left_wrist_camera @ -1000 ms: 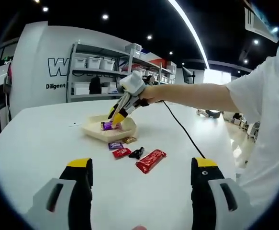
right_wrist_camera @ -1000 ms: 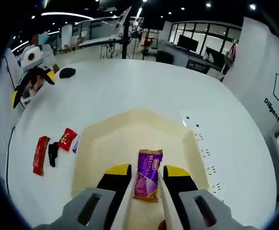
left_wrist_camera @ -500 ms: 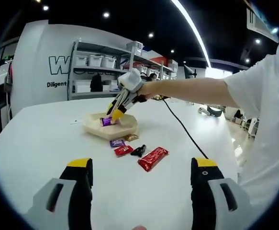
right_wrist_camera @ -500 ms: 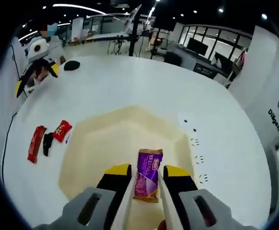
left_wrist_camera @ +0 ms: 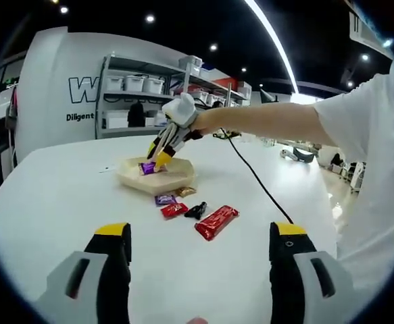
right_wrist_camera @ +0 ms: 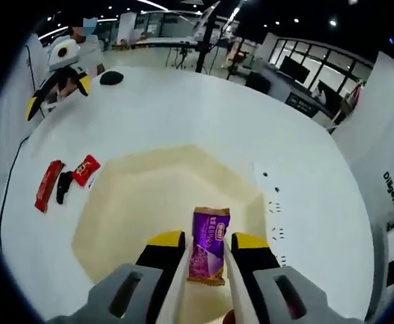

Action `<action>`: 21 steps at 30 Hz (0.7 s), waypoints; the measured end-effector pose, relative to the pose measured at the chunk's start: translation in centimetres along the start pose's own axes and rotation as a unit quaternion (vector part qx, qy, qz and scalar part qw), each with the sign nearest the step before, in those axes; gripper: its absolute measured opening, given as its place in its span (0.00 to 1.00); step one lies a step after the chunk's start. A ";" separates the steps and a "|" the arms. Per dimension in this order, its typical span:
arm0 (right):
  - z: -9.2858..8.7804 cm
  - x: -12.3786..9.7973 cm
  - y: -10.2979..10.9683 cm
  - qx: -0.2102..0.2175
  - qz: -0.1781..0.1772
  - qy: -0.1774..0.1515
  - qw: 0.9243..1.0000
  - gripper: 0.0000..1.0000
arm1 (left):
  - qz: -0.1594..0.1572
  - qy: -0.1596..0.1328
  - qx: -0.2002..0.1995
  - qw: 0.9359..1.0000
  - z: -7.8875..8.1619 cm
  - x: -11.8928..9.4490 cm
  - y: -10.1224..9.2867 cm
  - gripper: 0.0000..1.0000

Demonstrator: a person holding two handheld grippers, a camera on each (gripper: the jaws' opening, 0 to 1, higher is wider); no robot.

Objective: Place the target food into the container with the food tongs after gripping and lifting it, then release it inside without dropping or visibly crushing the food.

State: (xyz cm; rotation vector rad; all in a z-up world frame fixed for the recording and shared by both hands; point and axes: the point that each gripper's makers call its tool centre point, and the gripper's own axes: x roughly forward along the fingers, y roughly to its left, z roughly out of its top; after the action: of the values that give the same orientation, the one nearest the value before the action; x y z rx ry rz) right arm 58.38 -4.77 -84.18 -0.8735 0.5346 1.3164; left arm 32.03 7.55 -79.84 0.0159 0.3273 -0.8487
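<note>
One cream tray [left_wrist_camera: 149, 183] stands on the single white bench [left_wrist_camera: 48, 202]; one purple wrapped snack [right_wrist_camera: 209, 244] is pinched between two pale tong blades; loose on the bench beside the tray lie five wrapped pieces: one long red bar [left_wrist_camera: 215, 222], one small red packet [left_wrist_camera: 174, 210], one black piece [left_wrist_camera: 195, 212], one small purple packet [left_wrist_camera: 164, 200] and one gold-brown piece [left_wrist_camera: 186, 192]; that makes six pieces of food in all; two claws are counted, the left claw [left_wrist_camera: 197, 266] and the right claw [right_wrist_camera: 207, 251].
</note>
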 end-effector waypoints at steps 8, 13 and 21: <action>0.2 -0.5 -0.2 0.005 -0.006 -0.005 1.000 0.22 | -0.002 0.000 0.000 1.000 0.0 0.1 0.0 0.82; 0.5 -0.8 -0.4 0.006 -0.010 -0.010 1.000 0.22 | -0.002 0.001 0.001 1.000 -0.1 0.1 -0.1 0.82; 1.0 -1.5 0.2 0.015 -0.015 -0.020 1.000 0.22 | -0.001 -0.001 0.002 1.000 0.0 -0.1 -0.2 0.82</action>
State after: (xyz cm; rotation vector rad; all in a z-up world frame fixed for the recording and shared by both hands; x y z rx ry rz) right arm 57.74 -4.83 -82.47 -0.8258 0.5074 1.2923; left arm 31.79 7.50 -79.80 0.0181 0.3235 -0.8519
